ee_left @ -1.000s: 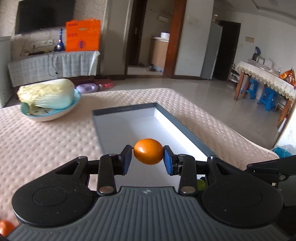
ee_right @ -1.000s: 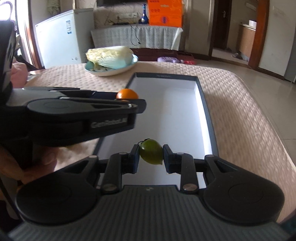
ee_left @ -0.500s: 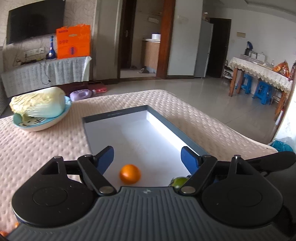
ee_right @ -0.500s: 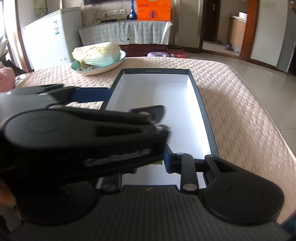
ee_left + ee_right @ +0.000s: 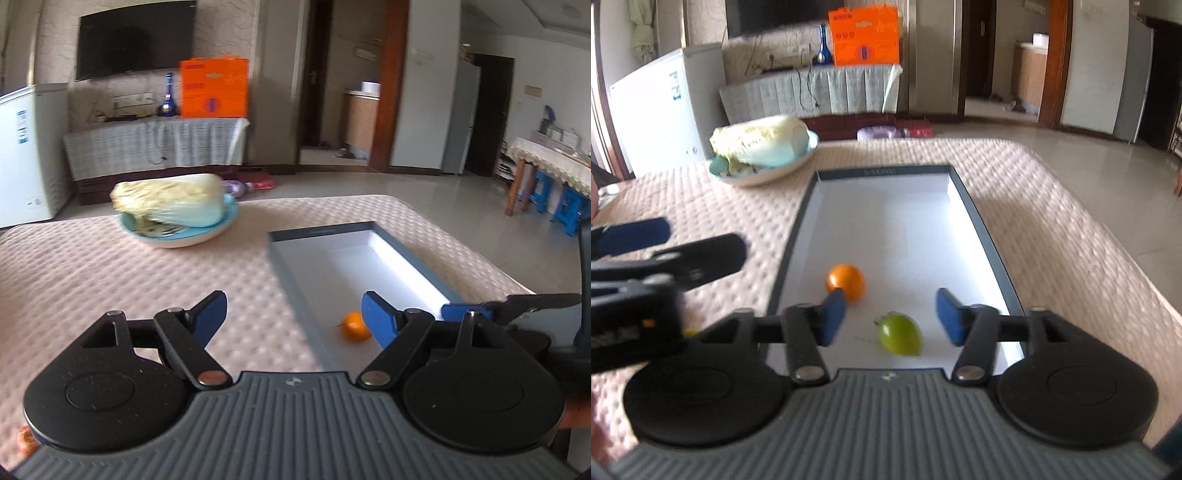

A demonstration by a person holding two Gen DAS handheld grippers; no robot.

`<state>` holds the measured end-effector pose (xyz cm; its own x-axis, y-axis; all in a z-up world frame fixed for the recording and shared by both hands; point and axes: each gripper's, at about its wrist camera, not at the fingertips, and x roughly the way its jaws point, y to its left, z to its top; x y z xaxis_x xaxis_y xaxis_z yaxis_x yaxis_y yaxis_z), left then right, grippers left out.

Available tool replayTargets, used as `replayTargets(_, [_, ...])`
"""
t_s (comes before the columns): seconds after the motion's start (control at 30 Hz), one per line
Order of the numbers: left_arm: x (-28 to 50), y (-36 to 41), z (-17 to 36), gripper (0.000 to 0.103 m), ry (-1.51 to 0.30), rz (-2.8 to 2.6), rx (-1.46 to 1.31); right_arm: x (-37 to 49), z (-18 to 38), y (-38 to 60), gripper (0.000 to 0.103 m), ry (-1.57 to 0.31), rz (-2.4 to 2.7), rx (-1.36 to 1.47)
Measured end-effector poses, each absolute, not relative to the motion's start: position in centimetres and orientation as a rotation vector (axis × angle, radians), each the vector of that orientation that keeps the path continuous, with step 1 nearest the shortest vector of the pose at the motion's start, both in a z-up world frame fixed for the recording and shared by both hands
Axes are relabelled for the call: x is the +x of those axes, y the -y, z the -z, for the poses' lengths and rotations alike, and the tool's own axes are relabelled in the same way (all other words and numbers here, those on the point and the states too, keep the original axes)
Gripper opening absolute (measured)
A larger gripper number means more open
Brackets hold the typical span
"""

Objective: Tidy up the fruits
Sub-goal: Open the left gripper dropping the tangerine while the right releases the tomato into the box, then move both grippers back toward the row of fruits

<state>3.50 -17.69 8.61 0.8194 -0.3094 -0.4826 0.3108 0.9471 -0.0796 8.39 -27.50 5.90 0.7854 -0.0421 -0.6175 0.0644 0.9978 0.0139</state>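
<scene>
Both grippers now empty; our left gripper (image 5: pixel 293 314) gapes wide, our right gripper (image 5: pixel 891 317) is opening; orange (image 5: pixel 846 282) at eleven o'clock of the green fruit (image 5: pixel 899 333), both released into the tray (image 5: pixel 964 195).

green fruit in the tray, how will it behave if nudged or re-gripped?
The green fruit looks egg-shaped and smooth, so it would probably wobble or roll unevenly on the flat tray floor. Its glossy skin may slip between the pads. The right gripper is opening around it, not touching; the orange sits close enough to get bumped.
</scene>
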Motion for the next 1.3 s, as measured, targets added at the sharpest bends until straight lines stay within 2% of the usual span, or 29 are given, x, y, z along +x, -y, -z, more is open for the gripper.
replayTargets(0.47, [-1.8,6.0,-8.7,0.084,-0.555,0.108,-0.021,7.5,-7.1,24.1,0.062,-0.579,0.001,0.13])
replayTargets(0.63, [-4.4,3.6,-6.9,0.084,-0.597,0.068,-0.01,5.9,-7.7,21.0,0.062,-0.508,-0.126,0.03])
replayTargets(0.8, [-7.0,2.6,-4.2,0.084,-0.641,0.088,0.028,4.7,-6.5,17.4,0.06,-0.564,-0.312,-0.111])
replayTargets(0.9, [-7.6,2.6,-3.1,0.083,-0.658,0.103,0.057,4.4,-5.7,15.9,0.056,-0.613,-0.386,-0.198])
replayTargets(0.97, [-7.5,2.2,-2.7,0.083,-0.661,0.104,0.056,4.5,-5.0,15.7,0.049,-0.66,-0.406,-0.228])
replayTargets(1.17, [-6.5,1.7,-3.2,0.082,-0.657,0.113,-0.027,4.4,-3.8,14.6,0.047,-0.72,-0.425,-0.26])
replayTargets(1.2, [-6.4,1.8,-3.2,0.082,-0.66,0.114,-0.033,4.6,-3.6,14.4,0.046,-0.729,-0.426,-0.26])
replayTargets(1.23, [-6.3,1.9,-3.2,0.082,-0.661,0.114,-0.034,4.7,-3.2,14.2,0.04,-0.738,-0.428,-0.257])
replayTargets(1.3, [-6.3,2.0,-3.2,0.082,-0.66,0.113,-0.03,5.0,-2.9,13.7,0.038,-0.755,-0.434,-0.253])
